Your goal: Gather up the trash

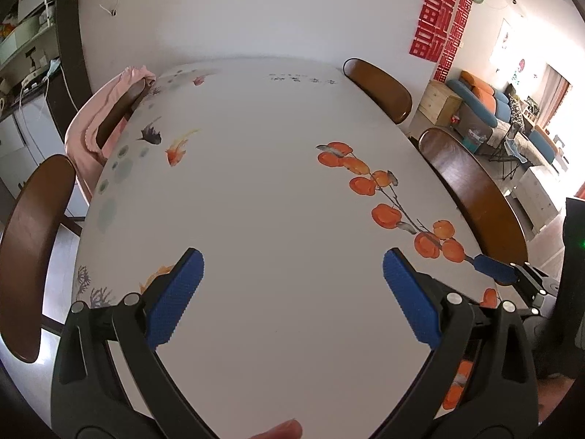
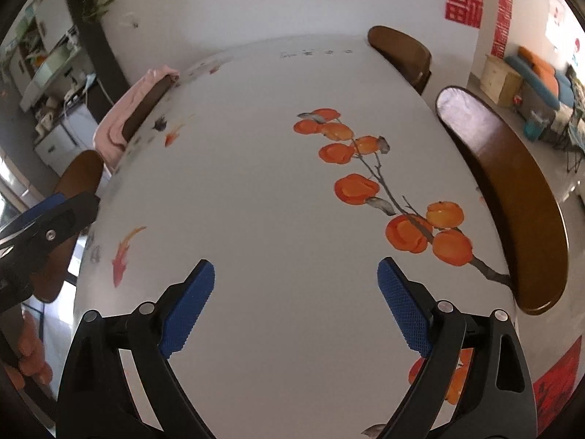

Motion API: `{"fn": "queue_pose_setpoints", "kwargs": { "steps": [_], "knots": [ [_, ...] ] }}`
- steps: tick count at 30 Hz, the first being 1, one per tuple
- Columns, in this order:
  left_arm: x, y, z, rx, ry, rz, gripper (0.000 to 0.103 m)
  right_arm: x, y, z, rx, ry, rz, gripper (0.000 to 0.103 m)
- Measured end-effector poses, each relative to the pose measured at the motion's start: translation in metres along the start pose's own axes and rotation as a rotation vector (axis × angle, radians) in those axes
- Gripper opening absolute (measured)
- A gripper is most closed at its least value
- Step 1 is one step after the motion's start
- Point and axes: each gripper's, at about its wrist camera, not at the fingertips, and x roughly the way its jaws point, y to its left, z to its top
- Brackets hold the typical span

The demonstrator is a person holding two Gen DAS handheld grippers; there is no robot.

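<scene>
- White printed worktop (image 1: 256,183), orange fruit branch (image 1: 384,197) and goldfish painted on it; no trash shows anywhere on it in either view.
- Step, as judged: searching, or between pickups; next move calls for finding trash off the worktop.
- Left hand-held gripper (image 1: 292,292): blue pads spread wide, nothing between, above the near worktop.
- Right hand-held gripper (image 2: 296,300): likewise wide, empty, beside the fruit branch.
</scene>
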Motion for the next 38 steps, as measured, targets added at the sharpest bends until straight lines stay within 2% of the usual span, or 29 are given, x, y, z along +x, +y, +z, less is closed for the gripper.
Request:
{"fn": "queue_pose_setpoints", "kwargs": {
  "steps": [11, 20, 30, 38],
  "knots": [
    [0.009, -0.017, -0.003, 0.06, -0.005, 0.015, 0.096, 0.006, 0.004, -0.003, -0.017, 0.035, 0.022, 0.091],
    [0.017, -0.018, -0.004, 0.044, 0.017, 0.019, 0.096, 0.007, -0.009, 0.0, -0.002, 0.029, 0.008, 0.091],
    [0.019, -0.015, -0.008, 0.04, 0.015, 0.062, 0.096, 0.01, -0.025, -0.001, 0.036, 0.031, -0.032, 0.091],
    [0.022, -0.013, -0.01, 0.018, 0.039, 0.052, 0.096, 0.009, -0.029, 0.001, 0.046, 0.021, -0.032, 0.091]
  ]
}}
